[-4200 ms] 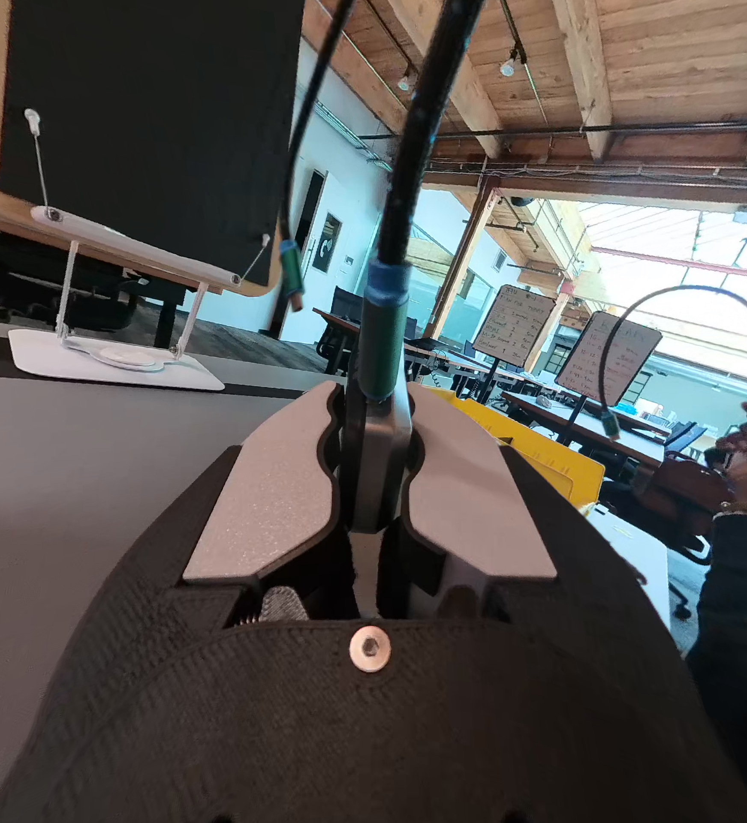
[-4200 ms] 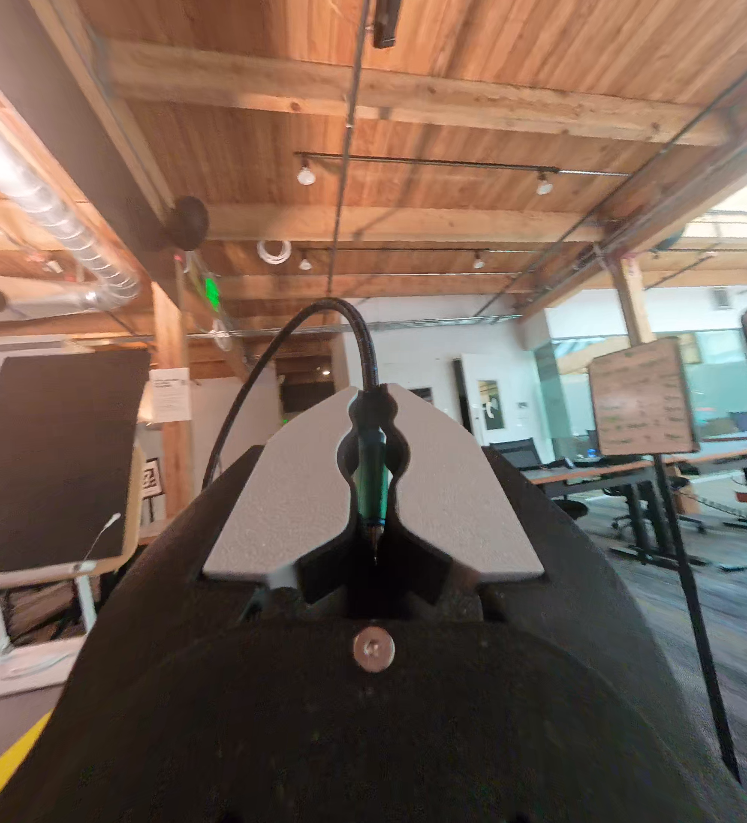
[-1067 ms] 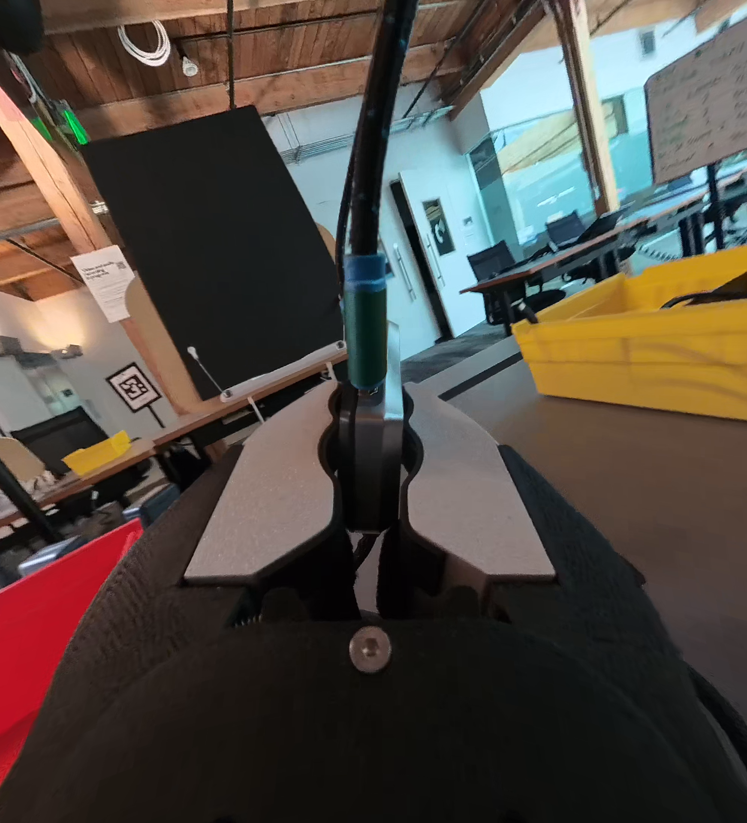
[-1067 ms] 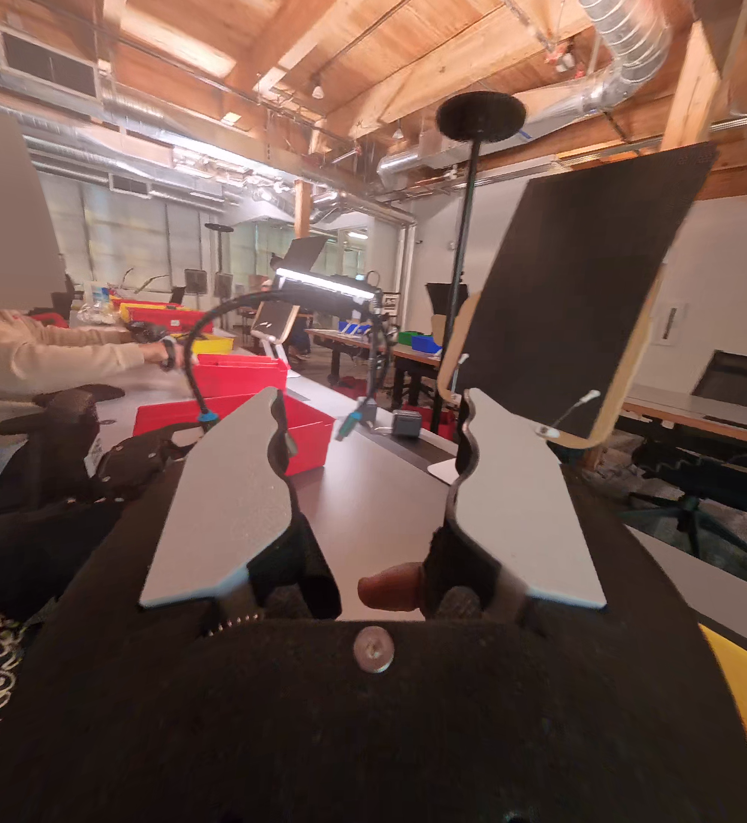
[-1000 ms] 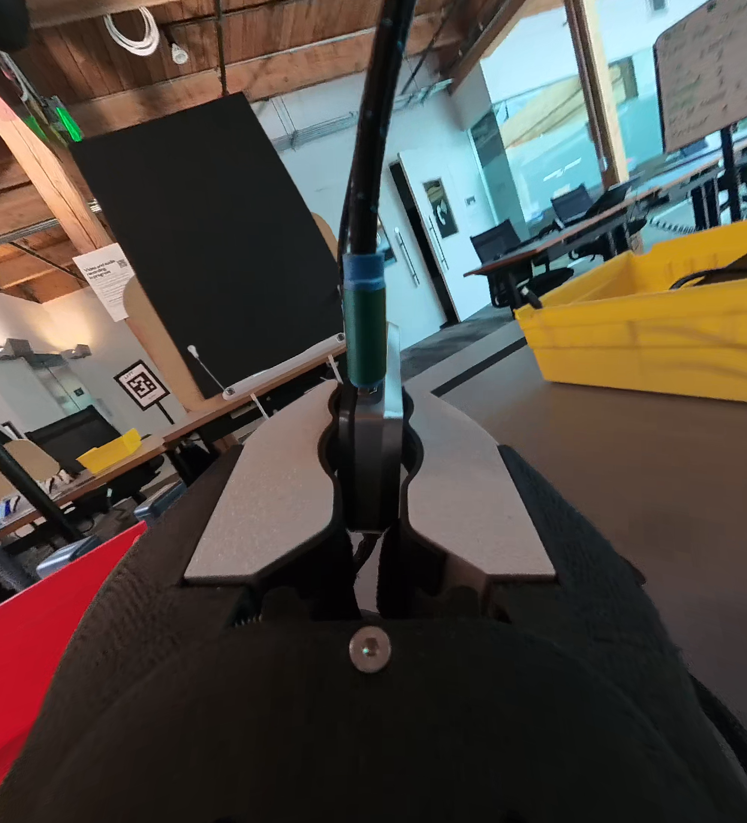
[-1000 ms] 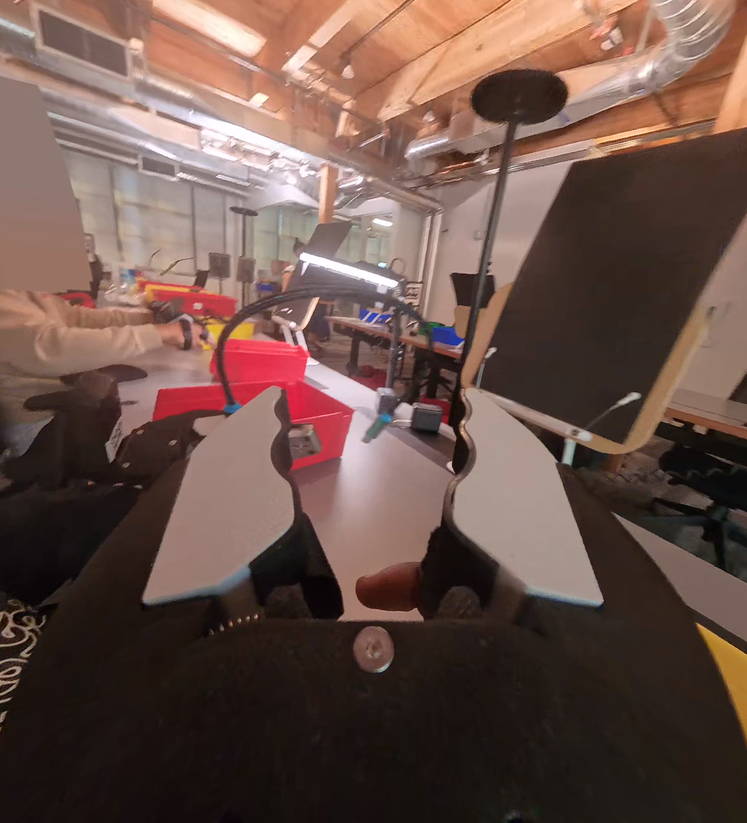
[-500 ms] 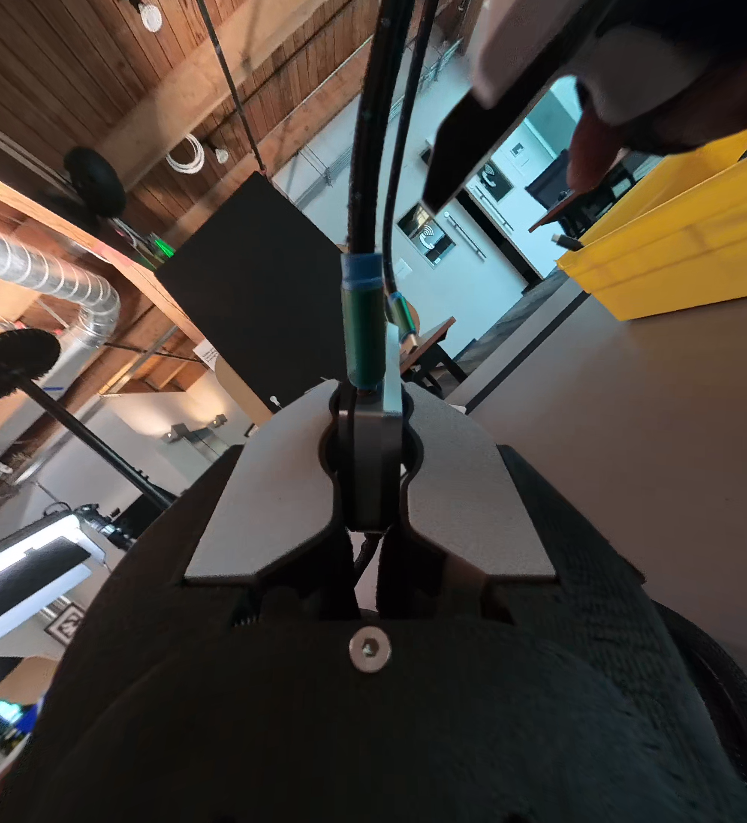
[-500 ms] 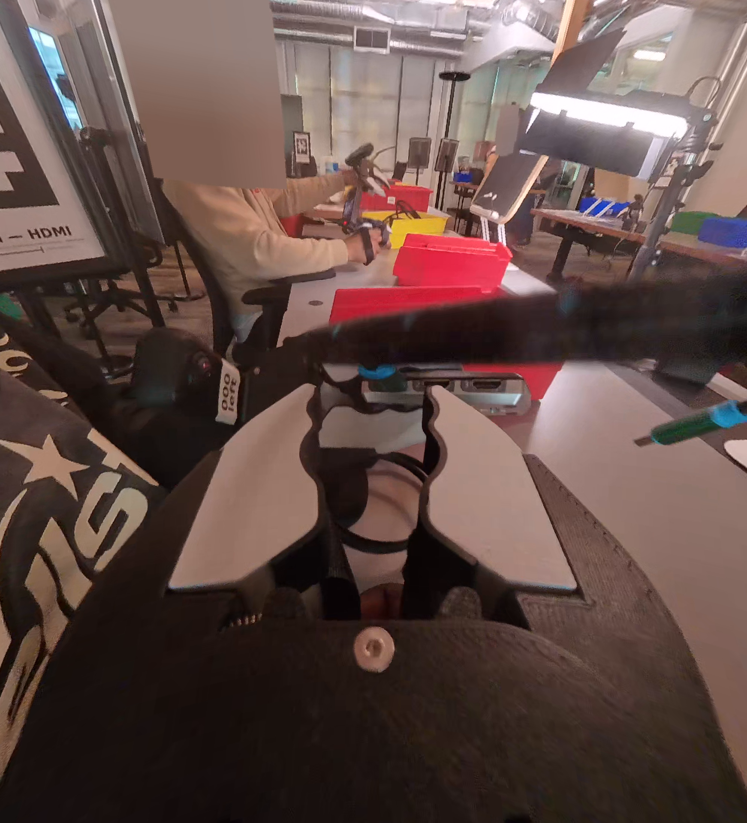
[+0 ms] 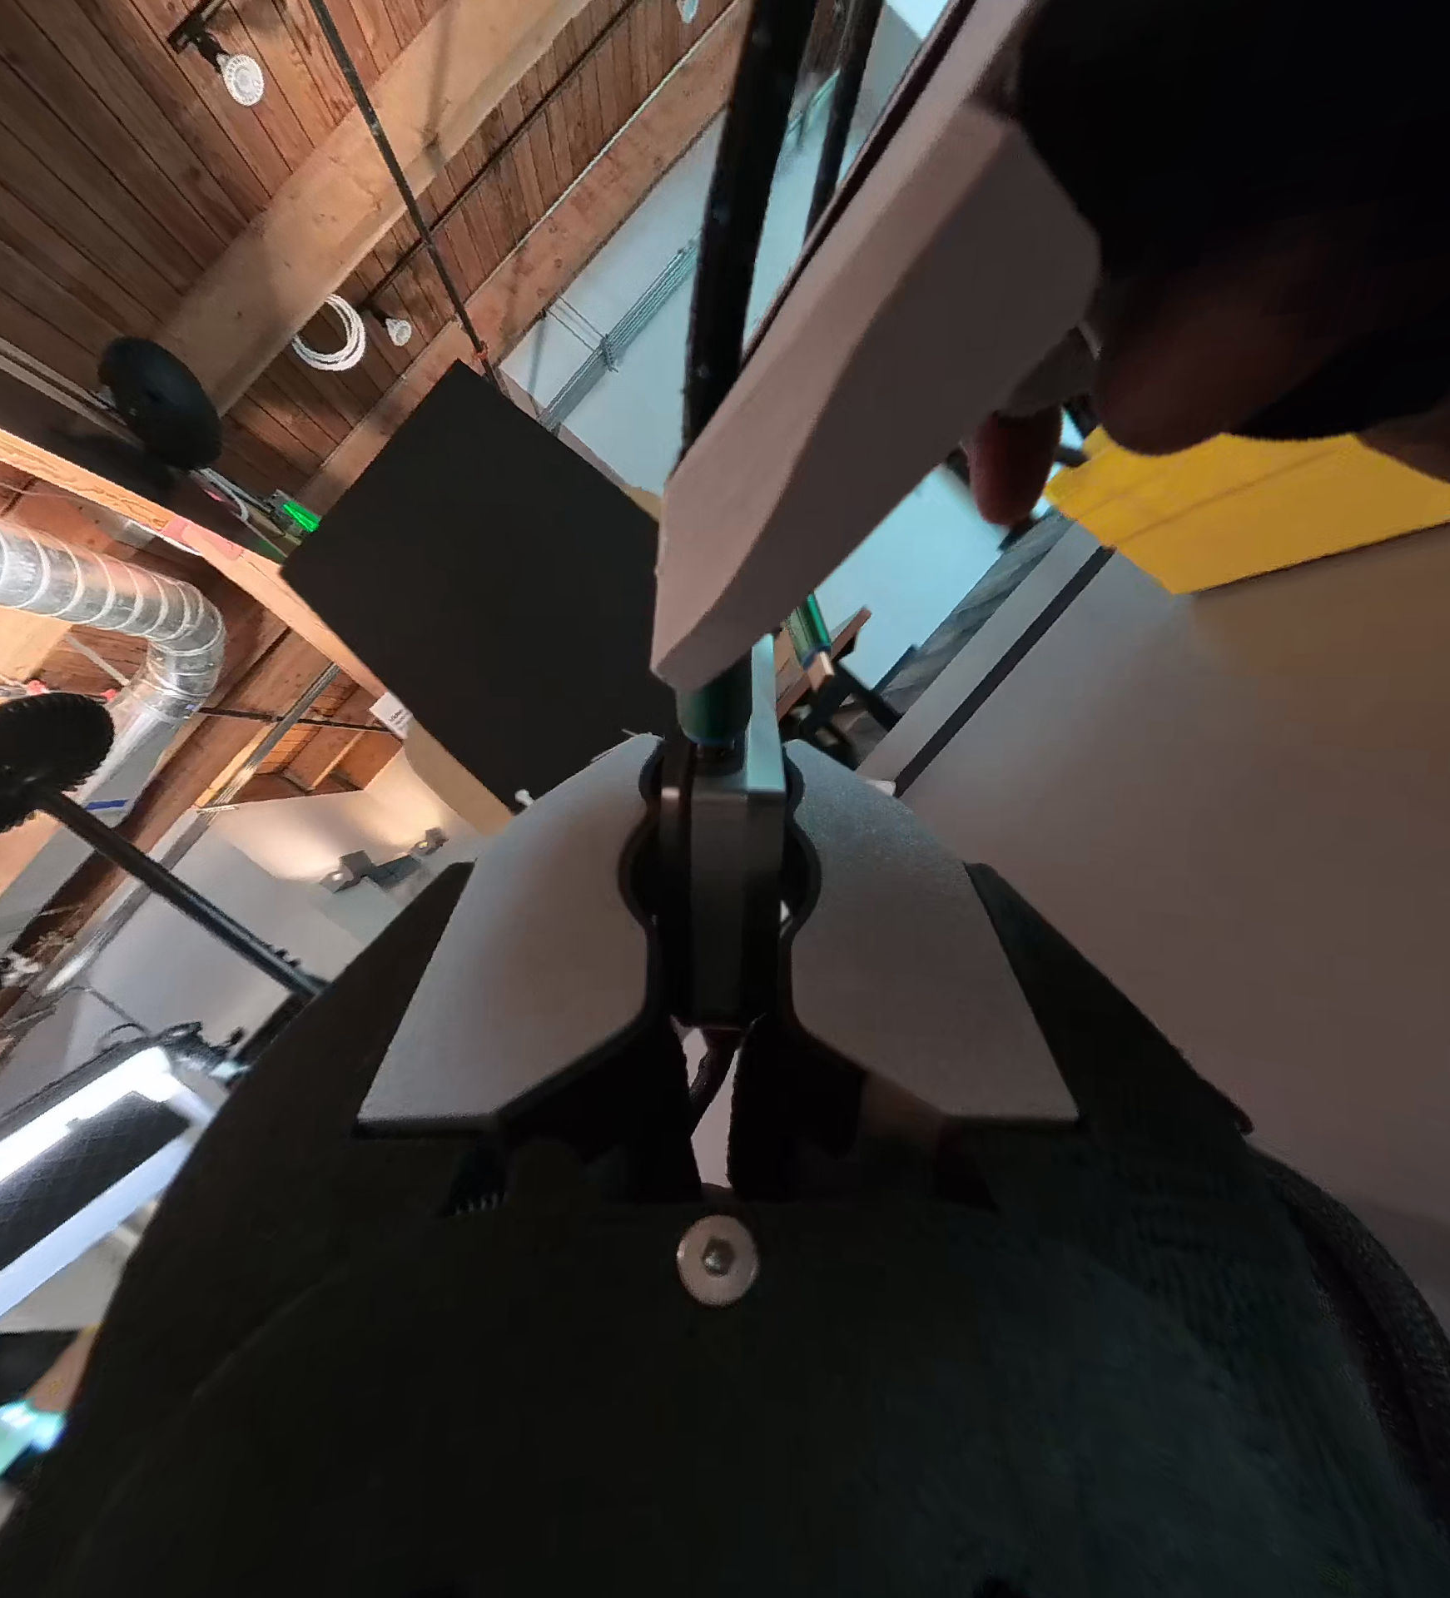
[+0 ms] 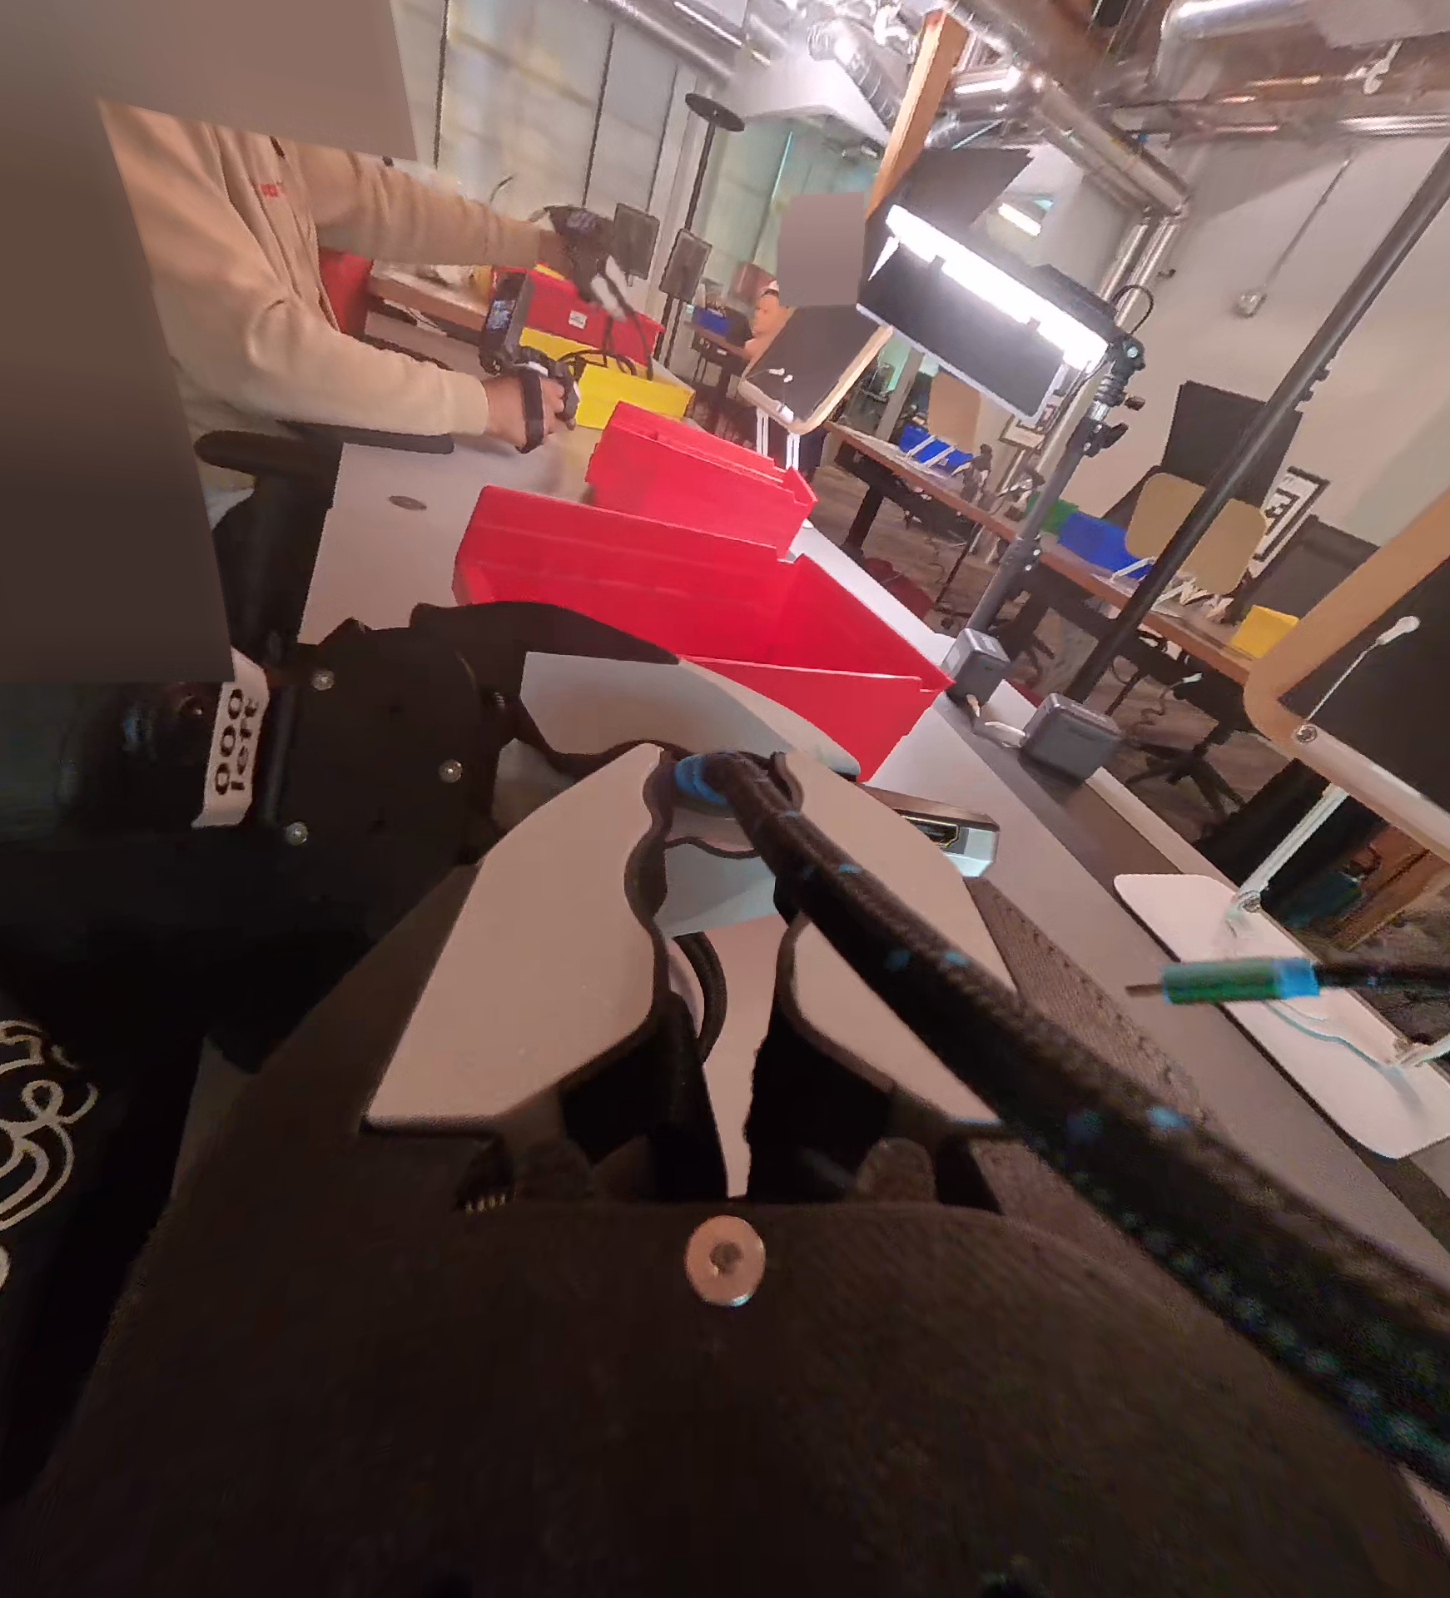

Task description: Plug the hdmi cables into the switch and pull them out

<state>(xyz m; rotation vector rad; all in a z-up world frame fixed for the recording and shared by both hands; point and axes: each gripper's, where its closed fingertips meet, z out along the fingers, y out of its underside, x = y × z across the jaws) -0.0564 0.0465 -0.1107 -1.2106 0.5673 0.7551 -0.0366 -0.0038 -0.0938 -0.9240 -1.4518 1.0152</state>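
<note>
- Right wrist view: the right gripper [image 10: 717, 783] has its fingers nearly together around the plugged cable [image 10: 894, 934] at its blue collar; whether they pinch it yet I cannot tell.
- The left gripper [image 9: 717, 778] clamps the switch [image 9: 717, 899] edge-on.
- A loose plug [image 10: 1232, 983] hangs apart to the right.
- Advice: grip the plug body, not the braid, and pull straight along the port while the left holds firm.

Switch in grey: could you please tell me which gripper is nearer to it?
Left. The left gripper clamps the switch; the right gripper flanks the plugged cable just off it.
</note>
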